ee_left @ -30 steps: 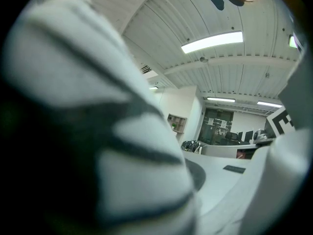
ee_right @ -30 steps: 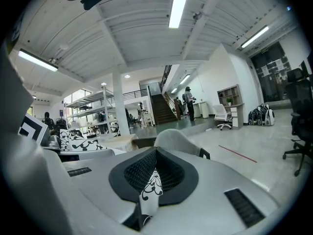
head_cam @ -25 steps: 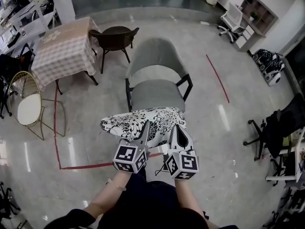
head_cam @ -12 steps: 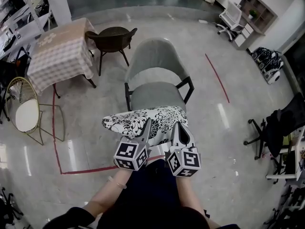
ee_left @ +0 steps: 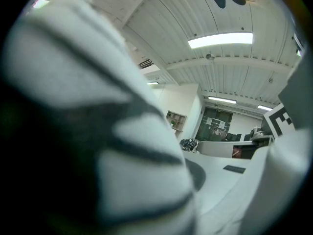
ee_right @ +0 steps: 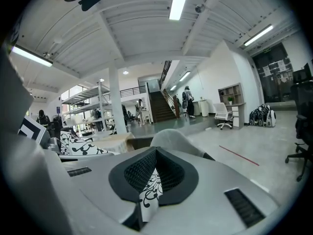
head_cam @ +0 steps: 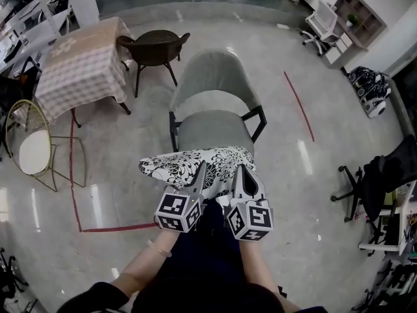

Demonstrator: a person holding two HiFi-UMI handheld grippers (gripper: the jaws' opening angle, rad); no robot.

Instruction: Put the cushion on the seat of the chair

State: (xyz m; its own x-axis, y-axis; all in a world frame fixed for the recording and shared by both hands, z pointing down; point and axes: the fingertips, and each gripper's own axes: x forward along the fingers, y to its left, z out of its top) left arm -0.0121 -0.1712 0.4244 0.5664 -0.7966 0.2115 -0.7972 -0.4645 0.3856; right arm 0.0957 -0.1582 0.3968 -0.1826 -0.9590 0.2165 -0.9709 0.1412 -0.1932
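Observation:
A black-and-white floral cushion point(head_cam: 189, 165) hangs in the air just in front of the grey armchair's seat point(head_cam: 214, 130), with its far edge over the seat's front rim. My left gripper point(head_cam: 199, 173) is shut on the cushion's near edge, and my right gripper point(head_cam: 238, 173) is shut on it to the right. In the right gripper view a fold of the floral fabric point(ee_right: 148, 192) is pinched between the shut black pads, and the chair's backrest point(ee_right: 172, 138) rises straight ahead. Blurred cushion fabric point(ee_left: 102, 155) fills most of the left gripper view and hides its jaws.
A table with a checked cloth point(head_cam: 78, 67) and a dark brown chair point(head_cam: 156, 47) stand at the back left. A gold wire chair point(head_cam: 32, 149) is at the left, a black office chair point(head_cam: 378, 178) at the right. Red tape lines point(head_cam: 298, 106) cross the glossy floor.
Both grippers and the cushion have edged forward towards the grey chair. Both grips on the cushion are unchanged.

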